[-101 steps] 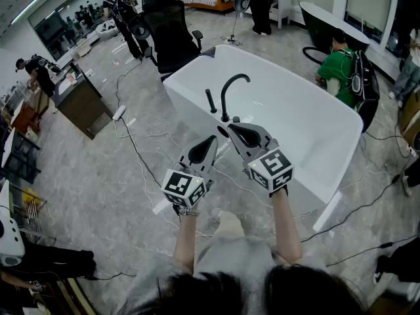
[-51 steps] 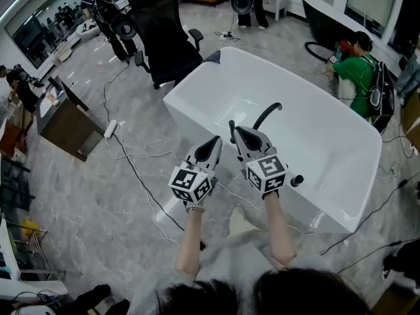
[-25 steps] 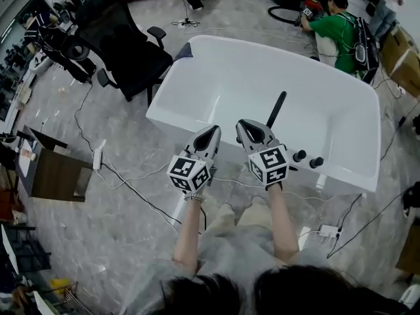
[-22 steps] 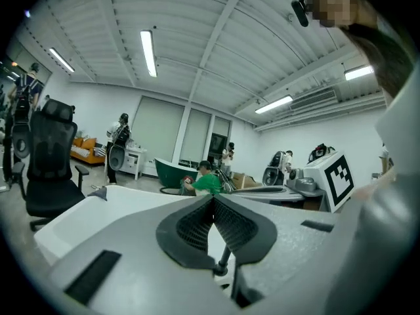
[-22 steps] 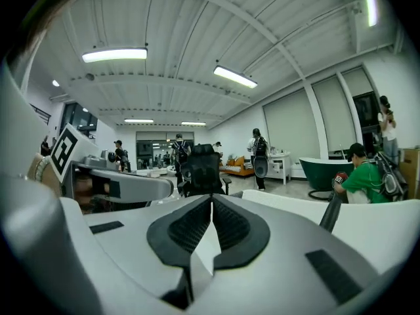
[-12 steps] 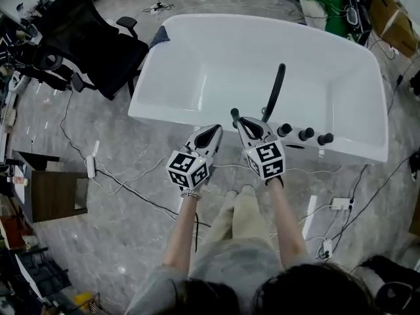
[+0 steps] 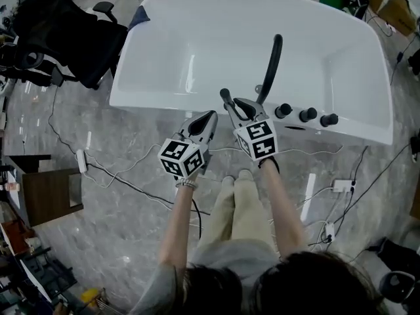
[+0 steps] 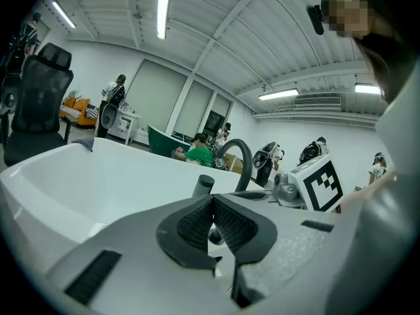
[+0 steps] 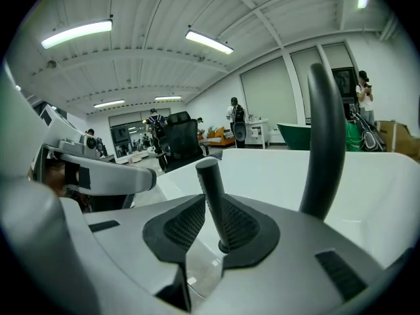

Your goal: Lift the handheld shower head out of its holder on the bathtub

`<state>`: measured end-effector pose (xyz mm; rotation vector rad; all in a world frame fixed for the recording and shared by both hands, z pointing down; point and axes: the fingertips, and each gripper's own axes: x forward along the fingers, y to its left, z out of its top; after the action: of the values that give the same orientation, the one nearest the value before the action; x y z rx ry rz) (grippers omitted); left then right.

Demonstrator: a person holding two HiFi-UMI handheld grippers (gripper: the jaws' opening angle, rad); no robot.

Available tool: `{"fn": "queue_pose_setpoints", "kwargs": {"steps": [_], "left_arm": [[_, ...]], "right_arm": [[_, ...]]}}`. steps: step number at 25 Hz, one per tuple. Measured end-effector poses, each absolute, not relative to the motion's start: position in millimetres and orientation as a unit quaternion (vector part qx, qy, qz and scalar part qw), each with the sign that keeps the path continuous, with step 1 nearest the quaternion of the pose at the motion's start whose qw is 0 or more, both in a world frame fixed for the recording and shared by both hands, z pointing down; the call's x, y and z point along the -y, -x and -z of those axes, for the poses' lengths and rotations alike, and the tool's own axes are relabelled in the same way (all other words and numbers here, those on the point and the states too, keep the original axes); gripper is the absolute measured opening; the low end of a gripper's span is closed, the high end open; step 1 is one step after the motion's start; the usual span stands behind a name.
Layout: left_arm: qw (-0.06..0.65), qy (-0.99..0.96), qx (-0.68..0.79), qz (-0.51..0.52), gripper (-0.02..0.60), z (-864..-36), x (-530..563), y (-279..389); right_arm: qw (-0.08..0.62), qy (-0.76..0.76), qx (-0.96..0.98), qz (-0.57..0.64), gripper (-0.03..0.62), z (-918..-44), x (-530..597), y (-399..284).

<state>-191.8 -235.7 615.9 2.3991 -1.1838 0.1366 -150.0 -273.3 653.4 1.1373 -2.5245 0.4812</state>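
Note:
The black handheld shower head [image 7: 225, 99] stands upright in its holder on the near rim of the white bathtub [image 7: 164, 104]. My right gripper [image 7: 237, 105] has reached it. In the right gripper view the shower head [image 9: 211, 188] rises between the jaws, which are opening; the left pad stands clear of it. My left gripper [image 7: 208, 117] hovers just left of it at the rim, shut and holding nothing. In the left gripper view, the left gripper [image 8: 211, 202] points at the shower head [image 8: 202, 185].
A curved black faucet spout [image 7: 271, 63] rises right behind the shower head, with three black knobs [image 7: 305, 115] along the rim to its right. Cables [image 7: 118, 176] lie on the grey floor. A black office chair [image 7: 65, 35] stands at the tub's left end.
Both grippers have sunk to the tub's near rim. The right gripper's jaws have parted and now stand around the shower head; the left gripper stays shut beside it.

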Motion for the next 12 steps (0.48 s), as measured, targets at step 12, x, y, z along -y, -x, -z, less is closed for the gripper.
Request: {"fn": "queue_pose_setpoints", "kwargs": {"steps": [12], "left_arm": [[0.256,-0.864,0.431,-0.058,0.005,-666,247,201]], "right_arm": [[0.187,-0.39,0.883,-0.183,0.127,-711,294,164]]}}
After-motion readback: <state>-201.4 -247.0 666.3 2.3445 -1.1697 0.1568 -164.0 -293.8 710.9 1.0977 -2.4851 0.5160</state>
